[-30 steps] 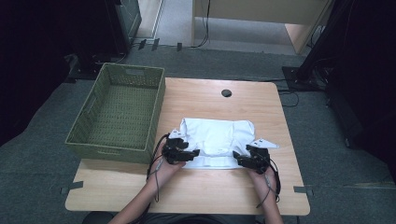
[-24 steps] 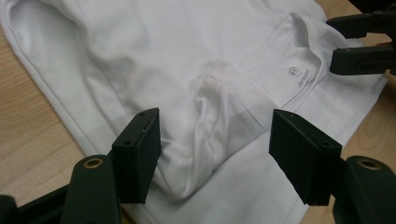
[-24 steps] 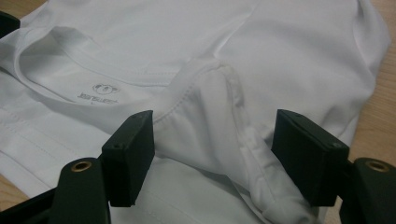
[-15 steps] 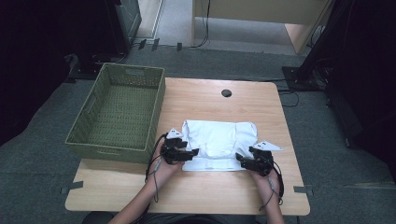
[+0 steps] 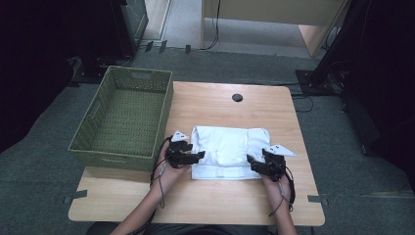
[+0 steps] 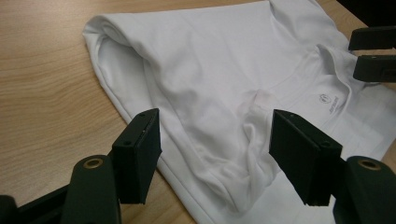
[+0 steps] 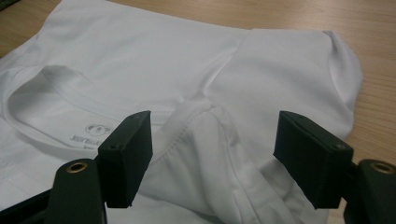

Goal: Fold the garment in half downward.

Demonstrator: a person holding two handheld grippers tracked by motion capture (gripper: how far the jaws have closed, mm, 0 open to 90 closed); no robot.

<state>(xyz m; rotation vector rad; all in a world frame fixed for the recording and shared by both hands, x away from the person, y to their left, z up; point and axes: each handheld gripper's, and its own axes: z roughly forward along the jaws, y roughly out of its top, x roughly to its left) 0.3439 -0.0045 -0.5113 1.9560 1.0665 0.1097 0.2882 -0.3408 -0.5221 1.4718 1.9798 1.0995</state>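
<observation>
A folded white T-shirt (image 5: 229, 152) lies on the wooden table (image 5: 205, 105), between the 2 grippers. Inside its collar, just ahead of the right gripper's (image 7: 212, 156) left finger, sits a small printed logo (image 7: 96, 129) with a line of text too blurred to read. Both the left gripper (image 6: 215, 156) and the right one stand released, jaws spread over cloth folds without pressing. Bare tabletop lies beyond the shirt's far edge; a green woven basket (image 5: 125, 115) stands just outside the left gripper.

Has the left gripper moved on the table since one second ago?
No, the left gripper keeps its place beside the green basket.
</observation>
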